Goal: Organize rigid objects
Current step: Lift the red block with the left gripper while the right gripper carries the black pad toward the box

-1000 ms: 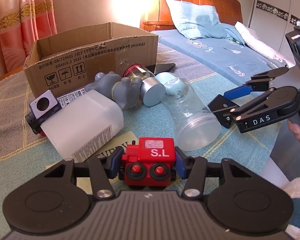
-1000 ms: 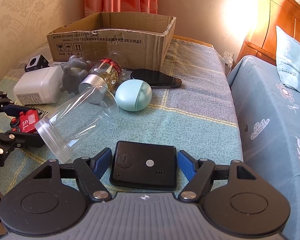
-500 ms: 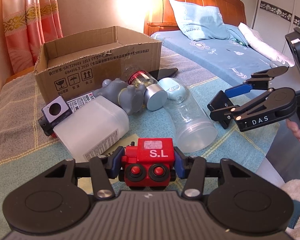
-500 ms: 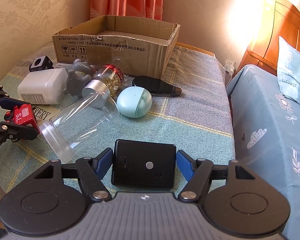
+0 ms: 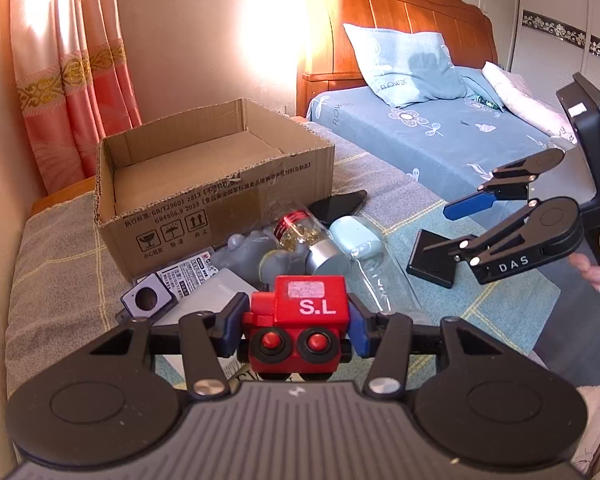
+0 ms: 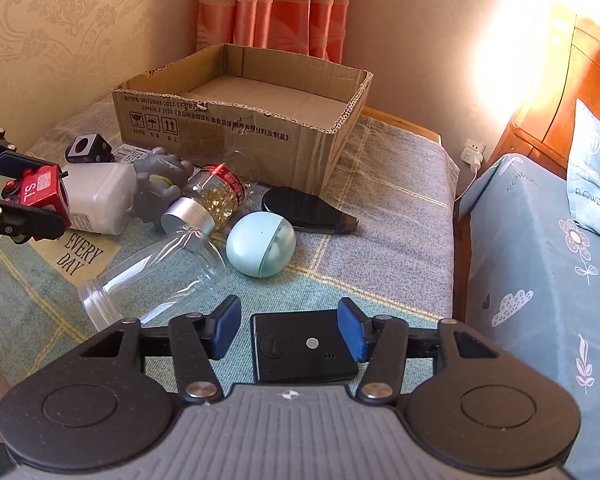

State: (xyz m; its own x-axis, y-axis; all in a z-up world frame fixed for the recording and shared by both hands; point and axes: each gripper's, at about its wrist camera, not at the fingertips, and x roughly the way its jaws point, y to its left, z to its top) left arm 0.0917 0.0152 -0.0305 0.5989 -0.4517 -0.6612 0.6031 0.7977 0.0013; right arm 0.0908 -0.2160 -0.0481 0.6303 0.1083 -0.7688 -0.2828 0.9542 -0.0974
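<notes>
The left gripper [image 5: 298,326] is clamped on a red toy block [image 5: 298,330] marked "S.L", held above the blanket. Ahead of its jaws, beyond a grey figurine [image 5: 256,256] and a capsule bottle [image 5: 304,236], an open cardboard box [image 5: 216,184] shows a bare floor. The right gripper [image 6: 288,330] has its jaws apart; a flat black device [image 6: 300,348] sits between them, touching the right finger only. A clear jar [image 6: 156,276] lies ahead-left.

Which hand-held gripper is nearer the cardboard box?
Left. The left hand-held gripper, clamping the red block, is just short of the cardboard box; the right hand-held gripper sits farther back.
</notes>
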